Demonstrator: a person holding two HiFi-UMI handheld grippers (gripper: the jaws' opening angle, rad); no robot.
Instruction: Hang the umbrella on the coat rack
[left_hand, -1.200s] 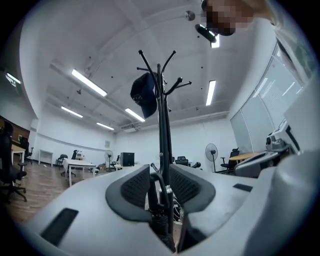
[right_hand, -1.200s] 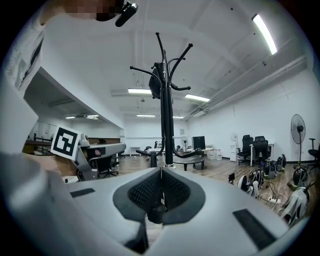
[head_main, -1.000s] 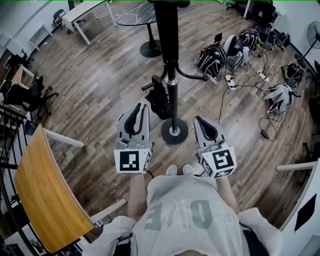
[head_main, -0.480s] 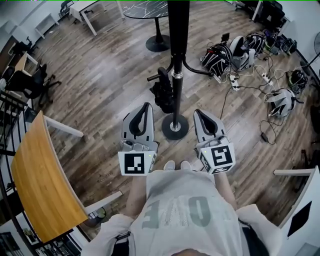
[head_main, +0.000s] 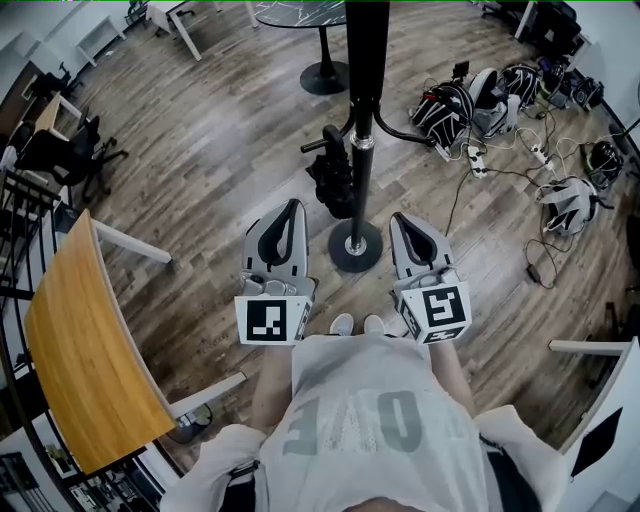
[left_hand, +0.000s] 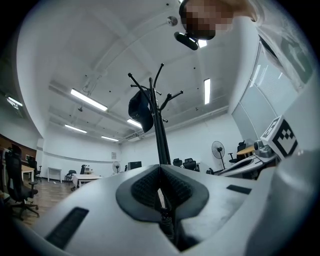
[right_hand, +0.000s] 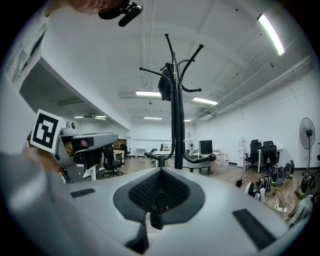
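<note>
Hanging close against the left side of the coat rack (head_main: 367, 60) pole, the black folded umbrella (head_main: 335, 190) sits low, just above the round base (head_main: 355, 247) in the head view. Which hook carries it can't be made out. Curved low hook (head_main: 400, 135) sticks out to the right of the pole, bare. Both gripper views show the rack upright straight ahead, with a dark lump (left_hand: 140, 110) hung on an upper branch; what it is can't be told.

Left gripper (head_main: 291, 208) is held level, near the base on its left side, apart from rack and umbrella. Jaws pressed together, nothing between them. Right gripper (head_main: 398, 218) mirrors it on the base's right side, jaws also pressed together and empty. Each gripper's marker cube (head_main: 272, 320) faces up toward the head camera.

Person stands right behind the base, shoes (head_main: 357, 323) between the two grippers. Wood floor (head_main: 220, 130) all round. Curved wooden table (head_main: 80, 360) at left, well apart. Pile of headgear and cables (head_main: 480, 100) on the floor at upper right.
</note>
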